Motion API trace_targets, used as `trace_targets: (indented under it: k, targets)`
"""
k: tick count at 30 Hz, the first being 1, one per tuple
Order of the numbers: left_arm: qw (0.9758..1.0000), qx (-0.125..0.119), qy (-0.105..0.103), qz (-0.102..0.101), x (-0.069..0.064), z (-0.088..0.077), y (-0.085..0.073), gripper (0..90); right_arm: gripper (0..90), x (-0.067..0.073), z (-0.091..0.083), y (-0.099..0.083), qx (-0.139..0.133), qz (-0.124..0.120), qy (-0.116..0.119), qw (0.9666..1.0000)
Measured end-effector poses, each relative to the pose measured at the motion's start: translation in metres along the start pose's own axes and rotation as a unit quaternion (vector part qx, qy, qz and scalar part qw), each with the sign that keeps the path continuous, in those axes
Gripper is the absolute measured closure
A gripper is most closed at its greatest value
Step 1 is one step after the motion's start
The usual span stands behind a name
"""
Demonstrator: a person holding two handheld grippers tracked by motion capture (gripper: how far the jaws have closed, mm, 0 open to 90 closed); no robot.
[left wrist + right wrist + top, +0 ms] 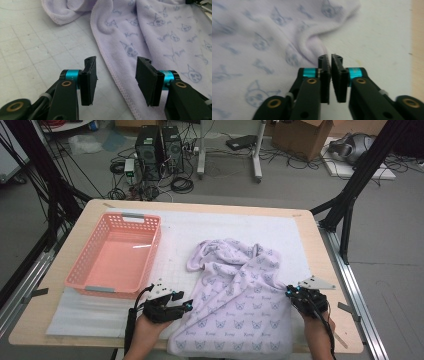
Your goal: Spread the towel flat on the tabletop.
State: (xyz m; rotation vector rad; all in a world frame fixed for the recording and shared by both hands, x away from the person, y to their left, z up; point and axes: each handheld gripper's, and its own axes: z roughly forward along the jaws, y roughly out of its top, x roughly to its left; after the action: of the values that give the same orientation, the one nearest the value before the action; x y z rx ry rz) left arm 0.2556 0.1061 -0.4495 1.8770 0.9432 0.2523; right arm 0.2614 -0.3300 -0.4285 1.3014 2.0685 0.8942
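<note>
- Black jaws of the left gripper (116,82) stood about half open with nothing between the pads; the stitched hem of the lavender printed towel (160,35) ran on the mat through the gap, nearer the right-hand jaw, untouched.
- Right gripper (330,60): jaws nearly together, a thin slit left between the tips. A raised fold of the towel's edge (312,46) sat just ahead of the tips; whether any cloth was pinched could not be told, and none showed in the slit.
- Towel, high view (240,295): spread between the two grippers, its near part flat, its far part bunched into loose folds ahead of both sets of jaws. Near edge hung at the table's front.
- Handling, as judged: soft terry cloth, light, limp, not fragile and not slippery; it would sag and drag when lifted and would not keep any shape. The best hold looked to be the hemmed edge or a corner, where the stitching gives the pads a firmer ridge to bite.
- Pink plastic basket (112,257): standing well beyond the left jaws and off to their left, with no contents visible.
- White gridded mat (37,50): under the towel and under both sets of jaws.
- Wooden table (325,255): bare strip outside the right gripper's jaws.
</note>
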Motion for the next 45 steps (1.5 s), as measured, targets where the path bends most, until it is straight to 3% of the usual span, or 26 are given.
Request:
trace_targets:
  k: [1, 4, 10, 11, 12, 14, 15, 16, 17, 18, 21, 24, 26, 28, 29, 32, 35, 42, 45]
  targets:
    - [1.0, 0.004, -0.002, 0.0, 0.001, 0.002, 0.004, 52.3, 75.4, -0.002, -0.001, 0.0, -0.01, 0.014, 0.017, 0.9997]
    - [0.9999, 0.014, 0.0, 0.005, 0.002, 0.013, 0.014, 52.5, 65.6, -0.007, 0.0, -0.004, -0.011, 0.045, 0.022, 0.9987]
    - [0.9974, 0.063, 0.023, 0.027, 0.003, 0.048, 0.029, 52.7, 55.5, -0.012, 0.002, -0.01, 0.002, 0.056, 0.043, 0.9975]
    - [0.9969, 0.061, 0.036, 0.036, 0.001, 0.05, 0.029, 55.4, 55.5, -0.012, 0.003, -0.011, 0.004, 0.055, 0.05, 0.9972]
    - [0.9957, 0.062, 0.049, 0.048, 0.0, 0.05, 0.029, 65.7, 55.5, -0.011, 0.004, -0.012, 0.007, 0.051, 0.052, 0.9973]
    - [0.9959, 0.061, 0.048, 0.047, 0.0, 0.051, 0.029, 85.1, 58.4, -0.009, 0.007, -0.013, 0.017, 0.043, 0.057, 0.9973]
    - [0.995, 0.064, 0.059, 0.049, -0.001, 0.05, 0.03, 85.9, 61.3, -0.007, 0.01, -0.014, 0.025, 0.034, 0.06, 0.9973]
    - [0.9941, 0.064, 0.072, 0.05, -0.002, 0.049, 0.03, 86.4, 71.6, -0.005, 0.011, -0.014, 0.024, 0.029, 0.059, 0.9976]
    - [0.9933, 0.054, 0.092, 0.044, -0.001, 0.045, 0.029, 86.5, 82.5, -0.005, 0.012, -0.012, 0.026, 0.025, 0.071, 0.9968]
    - [0.993, 0.041, 0.105, 0.034, 0.003, 0.04, 0.028, 86.6, 86.4, -0.004, 0.012, -0.01, 0.029, 0.019, 0.073, 0.9967]
    - [0.9912, 0.023, 0.13, -0.002, 0.019, 0.024, 0.023, 86.7, 87.4, -0.005, 0.016, -0.006, 0.03, 0.014, 0.059, 0.9977]
    - [0.9892, 0.012, 0.145, -0.02, 0.031, 0.012, 0.017, 86.6, 87.6, -0.011, 0.023, -0.004, 0.02, 0.022, 0.042, 0.9987]
    - [0.9884, 0.006, 0.15, -0.02, 0.033, 0.012, 0.017, 86.6, 87.7, -0.015, 0.027, -0.001, 0.014, 0.017, 0.024, 0.9995]
    - [0.9881, 0.005, 0.153, -0.014, 0.033, 0.017, 0.019, 86.4, 87.7, -0.017, 0.031, 0.004, -0.003, 0.027, -0.006, 0.9996]
    - [0.9881, 0.002, 0.153, -0.012, 0.032, 0.019, 0.021, 86.3, 87.7, -0.017, 0.031, 0.005, -0.006, 0.029, -0.012, 0.9995]
    - [0.9923, -0.007, 0.123, -0.014, 0.032, 0.022, 0.022, 78.5, 87.1, -0.021, 0.034, 0.007, 0.006, 0.026, -0.028, 0.9993]
    - [0.9953, 0.001, 0.095, -0.019, 0.031, 0.017, 0.021, 59.9, 76.5, -0.026, 0.029, 0.003, 0.006, 0.039, -0.013, 0.9991]
    - [0.9981, 0.005, 0.05, -0.036, 0.021, 0.002, 0.011, 48.0, 53.5, -0.029, 0.002, -0.015, -0.022, 0.073, 0.035, 0.9965]
    - [0.9986, 0.023, 0.034, -0.035, 0.015, -0.003, 0.002, 47.3, 48.6, -0.027, -0.006, -0.023, -0.018, 0.068, 0.053, 0.9961]
